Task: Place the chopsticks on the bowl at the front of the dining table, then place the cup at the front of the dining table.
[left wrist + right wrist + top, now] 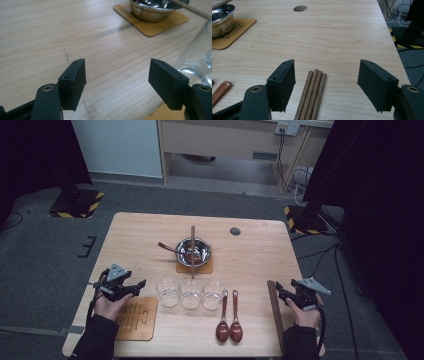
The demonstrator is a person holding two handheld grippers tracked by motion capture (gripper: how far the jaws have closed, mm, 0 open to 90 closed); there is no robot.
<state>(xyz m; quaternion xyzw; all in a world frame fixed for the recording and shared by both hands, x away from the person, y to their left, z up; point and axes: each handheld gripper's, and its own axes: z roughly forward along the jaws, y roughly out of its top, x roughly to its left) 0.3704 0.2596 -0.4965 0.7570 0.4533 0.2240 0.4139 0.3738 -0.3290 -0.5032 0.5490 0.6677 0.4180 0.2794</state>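
Where right tongs point(326, 72) gape: chopsticks point(312, 95), seemingly four.

The high view looks forward and down from well above the light wooden table point(250, 245), taking in the round steel bowl point(193, 251) at its middle. Both gripper views sit low and close over the tabletop (left from the bowl's near-left, right from its near-right), each catching that bowl point(155, 10) point(220, 18) at its upper edge.
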